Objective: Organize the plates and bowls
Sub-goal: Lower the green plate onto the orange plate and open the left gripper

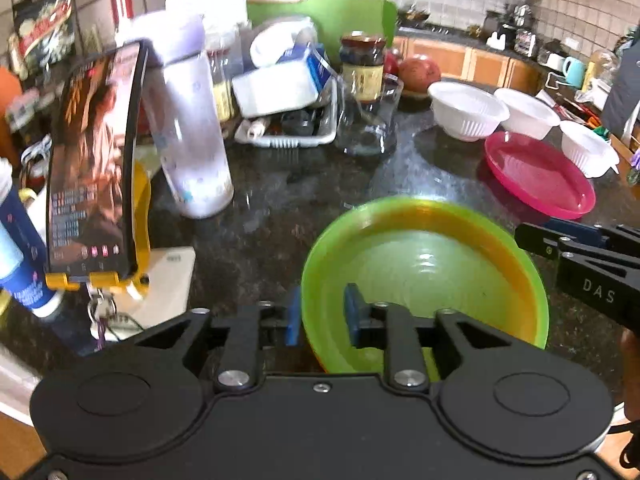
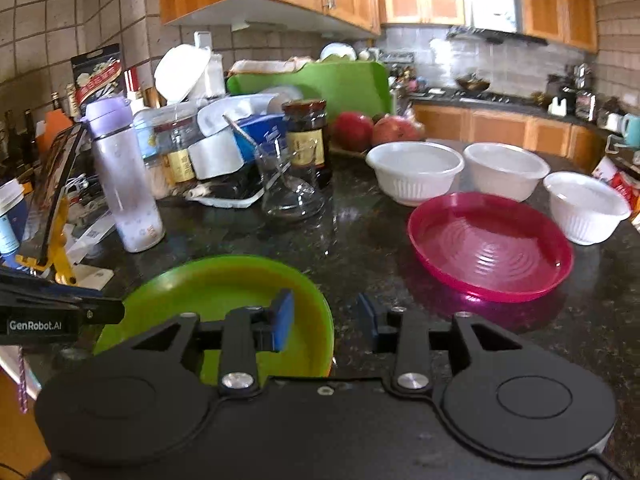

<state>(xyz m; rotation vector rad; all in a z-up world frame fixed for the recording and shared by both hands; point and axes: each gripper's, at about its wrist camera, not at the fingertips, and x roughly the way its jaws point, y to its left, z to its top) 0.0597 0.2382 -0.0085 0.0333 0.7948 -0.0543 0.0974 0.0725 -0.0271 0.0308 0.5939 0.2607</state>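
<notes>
Both grippers' fingers part-open, straddling green plate (image 1: 424, 272) rim, pads clear; pink plate (image 2: 490, 246), white bowls behind.

Right gripper (image 2: 325, 326) straddles the green plate's (image 2: 224, 284) rim, pads apart; pink plate (image 2: 490, 246) sits beside three white bowls (image 2: 414, 170).

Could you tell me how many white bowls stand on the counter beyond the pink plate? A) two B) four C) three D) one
C: three white bowls stand along the far edge of the pink plate on the dark counter.
</notes>
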